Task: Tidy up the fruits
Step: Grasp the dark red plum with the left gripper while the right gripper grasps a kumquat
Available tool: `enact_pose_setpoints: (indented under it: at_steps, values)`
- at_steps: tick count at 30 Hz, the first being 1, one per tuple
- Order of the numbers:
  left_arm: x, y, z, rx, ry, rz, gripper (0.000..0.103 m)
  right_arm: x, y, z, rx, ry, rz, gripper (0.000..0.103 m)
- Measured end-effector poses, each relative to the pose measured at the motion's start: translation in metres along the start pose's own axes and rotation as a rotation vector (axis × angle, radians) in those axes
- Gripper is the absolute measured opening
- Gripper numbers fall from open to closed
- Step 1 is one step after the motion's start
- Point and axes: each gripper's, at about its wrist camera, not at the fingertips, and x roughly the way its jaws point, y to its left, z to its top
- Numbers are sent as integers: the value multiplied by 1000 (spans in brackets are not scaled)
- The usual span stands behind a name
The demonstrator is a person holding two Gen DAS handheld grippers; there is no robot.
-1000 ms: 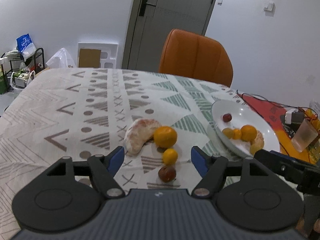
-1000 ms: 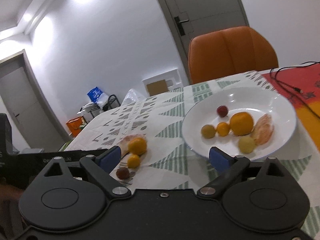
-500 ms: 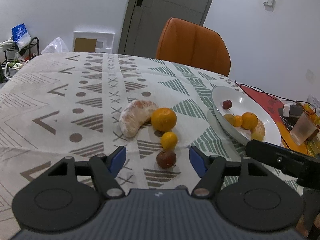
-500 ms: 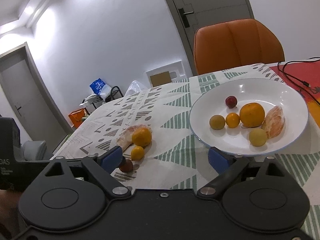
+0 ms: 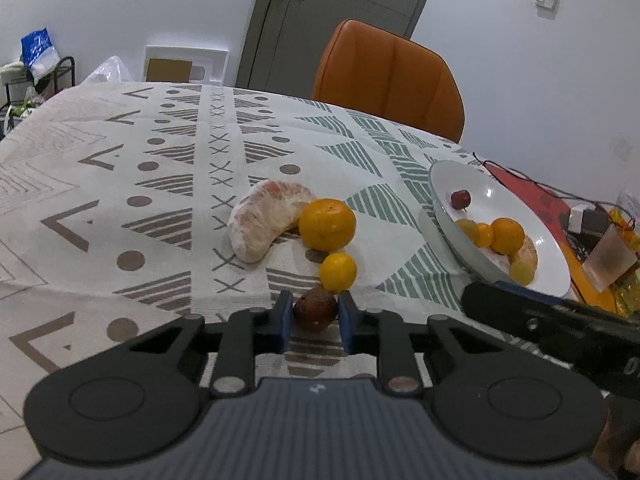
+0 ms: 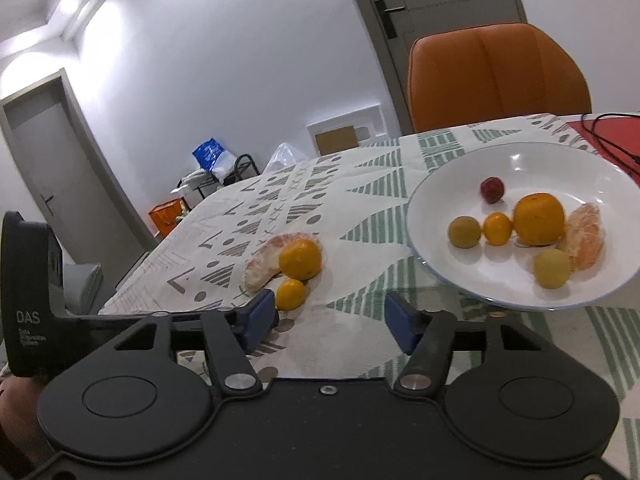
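You had the left gripper [image 5: 314,320] pinching the small dark brown fruit [image 5: 315,309] on the desk, just in front of the small orange [image 5: 338,272], well left of the white plate [image 5: 442,184]. Looked like the pickup step, so next I'd guess lift and carry it to the plate. Right gripper [image 6: 328,318] hung with its jaws spread, empty. Fruit looked dull, round, a bit wrinkly.

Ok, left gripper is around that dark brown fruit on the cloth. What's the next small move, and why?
Probably lift it straight up a little. The left gripper has its blue pads against both sides of the dark brown fruit, which sits on the tablecloth close to the small orange. A straight lift should clear that neighbour before heading to the white plate.
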Motion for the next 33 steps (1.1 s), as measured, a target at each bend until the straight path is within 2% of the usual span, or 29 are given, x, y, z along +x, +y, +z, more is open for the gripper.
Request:
enact_pose_setpoints:
  at_steps: [5,24,25,26,27,28,29,33]
  values:
    - [-6,12,2,-26,-15,13,22,16,11,2,-31,31,6,54]
    - [-27,64,16,-121,-73,82,22,65,44,7,-86,102,-20,54]
    - [-27,65,16,-122,-73,85,22,68,45,6,-93,108,-23,51]
    - [-27,65,16,-123,-72,88,22,70,46,5,-100,114,-27,36]
    - [-27,65,16,-123,-71,89,22,71,47,4,-103,122,-30,27]
    - [-27,65,16,-121,-71,90,22,72,46,3,-104,126,-35,13]
    - [-28,65,17,-119,-71,90,22,70,46,3,-104,124,-35,6]
    - [-28,59,17,-107,-74,84,22,59,41,4,-95,96,-44,2]
